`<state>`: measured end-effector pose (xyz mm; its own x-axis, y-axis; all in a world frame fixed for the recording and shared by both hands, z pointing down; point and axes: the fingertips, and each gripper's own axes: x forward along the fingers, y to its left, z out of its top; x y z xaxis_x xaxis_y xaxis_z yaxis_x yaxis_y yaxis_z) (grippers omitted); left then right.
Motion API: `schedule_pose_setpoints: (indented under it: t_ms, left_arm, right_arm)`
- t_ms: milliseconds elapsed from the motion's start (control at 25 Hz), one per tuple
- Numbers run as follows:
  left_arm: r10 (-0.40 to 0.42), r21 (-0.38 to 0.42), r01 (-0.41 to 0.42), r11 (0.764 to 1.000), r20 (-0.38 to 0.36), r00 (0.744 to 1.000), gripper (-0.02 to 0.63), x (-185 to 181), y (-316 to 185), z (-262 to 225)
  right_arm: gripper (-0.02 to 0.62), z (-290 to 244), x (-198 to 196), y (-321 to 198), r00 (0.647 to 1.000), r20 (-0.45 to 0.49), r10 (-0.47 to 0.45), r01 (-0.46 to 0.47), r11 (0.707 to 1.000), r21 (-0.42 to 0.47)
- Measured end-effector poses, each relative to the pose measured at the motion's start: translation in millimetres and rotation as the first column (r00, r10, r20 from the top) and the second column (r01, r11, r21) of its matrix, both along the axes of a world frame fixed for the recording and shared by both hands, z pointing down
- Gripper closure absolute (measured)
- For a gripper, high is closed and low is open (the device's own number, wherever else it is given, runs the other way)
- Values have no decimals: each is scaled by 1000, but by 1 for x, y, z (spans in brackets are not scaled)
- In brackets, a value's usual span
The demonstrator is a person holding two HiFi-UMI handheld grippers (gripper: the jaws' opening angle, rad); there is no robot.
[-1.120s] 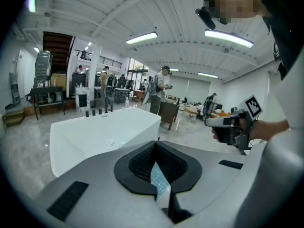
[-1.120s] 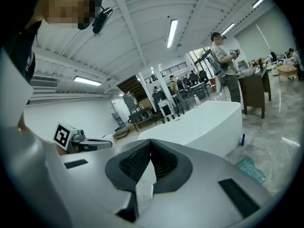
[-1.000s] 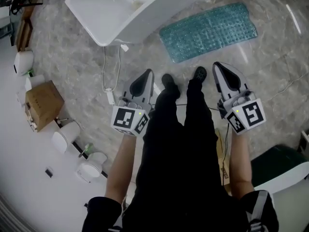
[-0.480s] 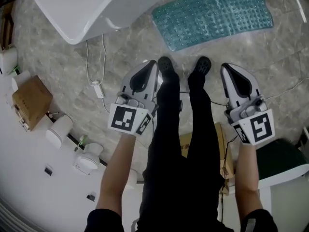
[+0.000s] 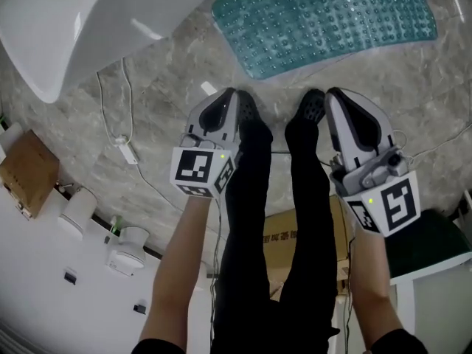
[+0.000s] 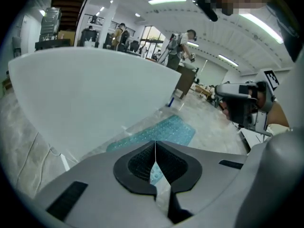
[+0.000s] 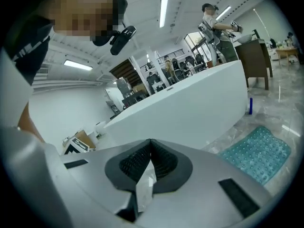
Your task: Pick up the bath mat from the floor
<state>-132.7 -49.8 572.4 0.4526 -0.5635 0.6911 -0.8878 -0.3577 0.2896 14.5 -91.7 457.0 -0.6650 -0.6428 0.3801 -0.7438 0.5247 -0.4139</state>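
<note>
A teal, bubble-textured bath mat [image 5: 324,22] lies flat on the grey marble floor just beyond the person's shoes. It shows too in the left gripper view as the mat [image 6: 156,132] and low at the right in the right gripper view as the mat [image 7: 256,153]. My left gripper [image 5: 226,96] hangs beside the left leg, jaws shut with nothing between them. My right gripper [image 5: 338,98] hangs beside the right leg, its jaws likewise shut and empty. Both tips point toward the mat's near edge, well above the floor.
A white bathtub [image 5: 81,28] stands at the upper left, close beside the mat. A white cable with a plug [image 5: 122,142] trails over the floor. Cardboard boxes [image 5: 29,169] and white pots [image 5: 77,209] line the left. A dark green bin [image 5: 428,245] stands at the right.
The person has stepped forward: the mat and tub have come nearer and now lie right ahead of the shoes. Both grippers stay shut at the person's sides.
</note>
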Motion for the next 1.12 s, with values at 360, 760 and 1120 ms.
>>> schedule_pose_setpoints:
  t_ms: [360, 760, 1120]
  left_arm:
    - [-86, -102, 87, 991, 14, 996, 594, -34, -13, 195]
    - [-32, -217, 58, 974, 123, 992, 500, -36, -9, 348]
    - [-176, -297, 201, 934, 108, 978, 327, -38, -9, 417]
  right_arm:
    - [583, 132, -28, 8, 1000, -15, 9, -11, 994, -107]
    - [583, 200, -25, 19, 998, -14, 68, -69, 977, -200]
    - [583, 236, -19, 30, 996, -12, 90, -90, 965, -246]
